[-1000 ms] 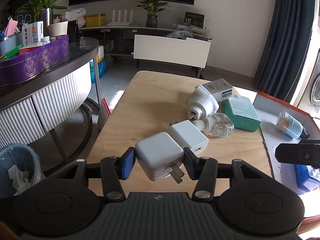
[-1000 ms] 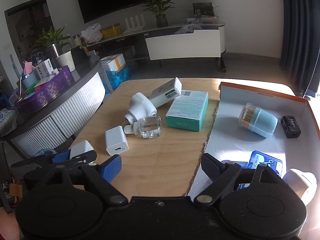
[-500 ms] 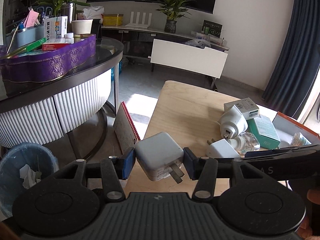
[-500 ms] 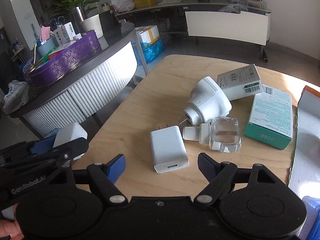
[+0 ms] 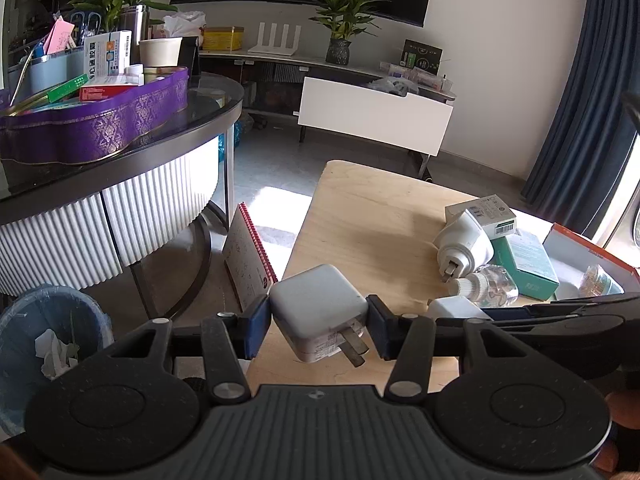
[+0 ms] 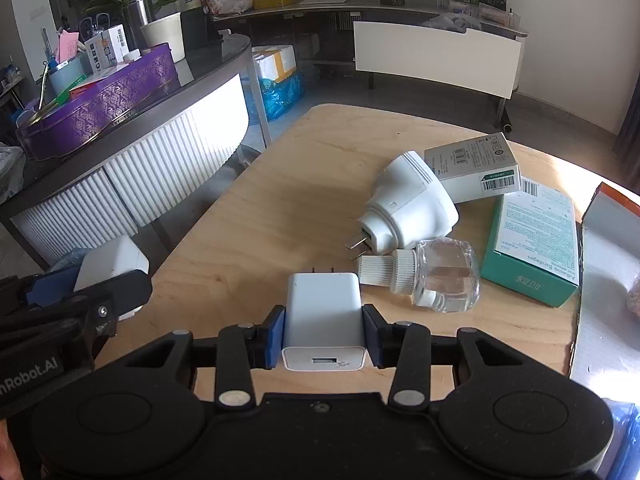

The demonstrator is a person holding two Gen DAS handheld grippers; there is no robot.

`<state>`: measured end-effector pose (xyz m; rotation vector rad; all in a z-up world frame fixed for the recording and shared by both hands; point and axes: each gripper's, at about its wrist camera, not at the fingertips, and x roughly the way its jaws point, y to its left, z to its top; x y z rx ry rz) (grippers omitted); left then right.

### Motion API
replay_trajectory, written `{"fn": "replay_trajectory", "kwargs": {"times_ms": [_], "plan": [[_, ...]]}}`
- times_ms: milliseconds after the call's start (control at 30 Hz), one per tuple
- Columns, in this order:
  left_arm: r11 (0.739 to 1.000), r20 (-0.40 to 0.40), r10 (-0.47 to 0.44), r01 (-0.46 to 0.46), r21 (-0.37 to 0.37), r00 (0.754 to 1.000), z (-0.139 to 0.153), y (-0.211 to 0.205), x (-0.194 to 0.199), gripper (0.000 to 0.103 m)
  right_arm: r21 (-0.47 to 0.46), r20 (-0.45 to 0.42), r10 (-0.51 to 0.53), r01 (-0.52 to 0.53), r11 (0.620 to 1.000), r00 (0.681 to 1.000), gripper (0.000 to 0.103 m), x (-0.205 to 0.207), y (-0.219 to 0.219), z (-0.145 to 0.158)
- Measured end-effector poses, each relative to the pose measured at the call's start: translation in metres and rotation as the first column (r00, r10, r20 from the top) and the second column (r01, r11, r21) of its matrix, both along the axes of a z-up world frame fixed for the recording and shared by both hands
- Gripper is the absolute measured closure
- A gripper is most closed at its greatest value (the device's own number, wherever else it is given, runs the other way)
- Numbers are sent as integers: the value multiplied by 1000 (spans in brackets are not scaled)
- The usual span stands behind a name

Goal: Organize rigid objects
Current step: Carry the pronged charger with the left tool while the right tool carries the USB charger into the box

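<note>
Pale wood forms the top of the desk [image 6: 248, 208] where we are sorting small hard items. Our left tool [image 5: 318, 326] is clenched on a square white charger [image 5: 320, 312], its blue pads pressing both sides. The charger is tilted, with metal prongs pointing down toward the camera, and it is held over the near left edge of the desk. Our right tool [image 6: 324, 338] is closed around a smaller white USB charger [image 6: 324, 320], gripped on its two flat sides, with the USB port facing the camera and its prongs pointing away. We cannot tell whether this charger rests on the desk or is lifted just above it.

Just beyond it lies a clear glass bottle [image 6: 436, 280] on its side, its white ribbed cap pointing left. Behind and touching the bottle lies a white plug adapter [image 6: 408, 204], prongs toward us. A white carton with barcodes [image 6: 476, 166] leans on the adapter, and a teal box [image 6: 536, 240] lies flat to the right of the bottle. At the far right stands the orange edge of a shallow box [image 6: 608, 200].

In the right wrist view, the left tool appears at the lower left, beside the desk's edge.
</note>
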<state>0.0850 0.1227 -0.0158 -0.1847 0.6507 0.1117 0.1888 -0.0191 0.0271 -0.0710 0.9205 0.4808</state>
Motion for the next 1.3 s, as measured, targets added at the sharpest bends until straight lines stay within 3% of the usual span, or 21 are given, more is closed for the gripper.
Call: {"fn": "replay_trajectory", "kwargs": {"times_ms": [500, 1300], "plan": [[995, 28, -98, 98, -4, 995, 15, -40, -8, 51, 14, 71, -121, 120, 993, 990, 53, -45, -57, 38], [984, 41, -180, 179, 18, 983, 28, -75, -10, 51, 50, 117, -203, 198, 979, 972, 53, -65, -102, 63]]}}
